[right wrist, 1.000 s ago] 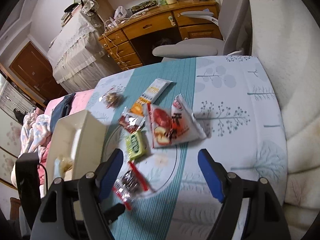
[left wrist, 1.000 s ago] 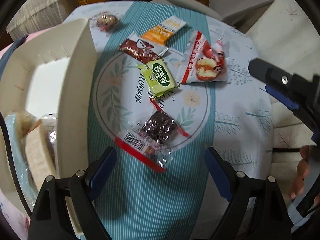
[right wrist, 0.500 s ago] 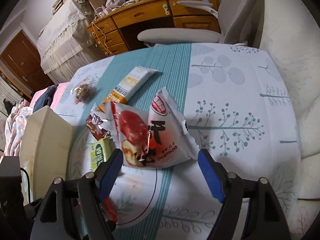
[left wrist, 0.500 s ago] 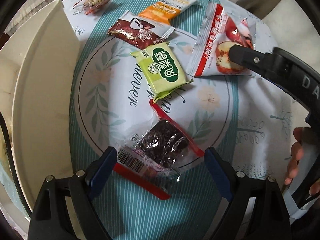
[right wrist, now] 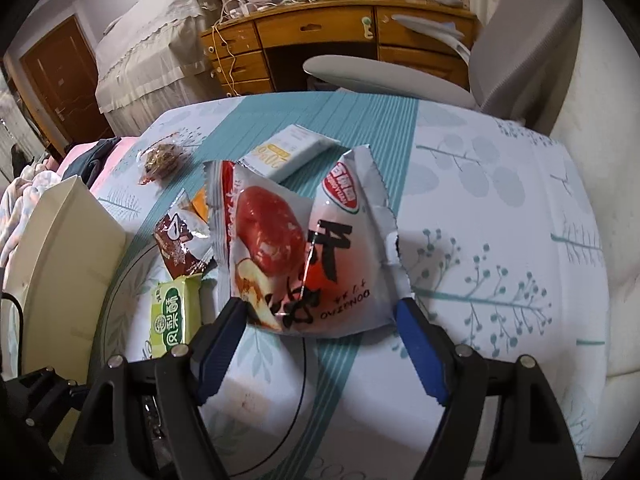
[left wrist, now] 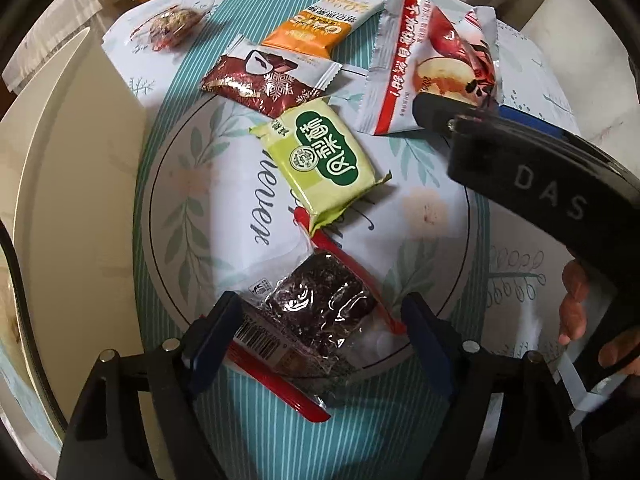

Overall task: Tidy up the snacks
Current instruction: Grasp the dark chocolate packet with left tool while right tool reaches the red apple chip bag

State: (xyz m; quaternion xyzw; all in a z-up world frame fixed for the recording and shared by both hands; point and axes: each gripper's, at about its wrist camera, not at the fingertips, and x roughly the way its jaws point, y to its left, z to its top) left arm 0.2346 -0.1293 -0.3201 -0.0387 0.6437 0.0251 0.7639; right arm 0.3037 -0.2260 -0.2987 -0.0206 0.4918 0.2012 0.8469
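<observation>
A teal-striped tablecloth (left wrist: 240, 420) with a white leaf-printed circle holds snack packets — a lime-green one (left wrist: 326, 160), a maroon-and-white one (left wrist: 268, 80), an orange-and-white bar (left wrist: 324, 26), a clear red-edged wrapper over a dark brown cake (left wrist: 320, 308), and a white pouch with red fruit (right wrist: 304, 248). A cream bin (left wrist: 76, 200) stands beside them.

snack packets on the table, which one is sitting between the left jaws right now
The clear packet with the dark brown cake and red edge. It lies between the open left jaws; the green, maroon and orange packets lie farther up the cloth.
</observation>
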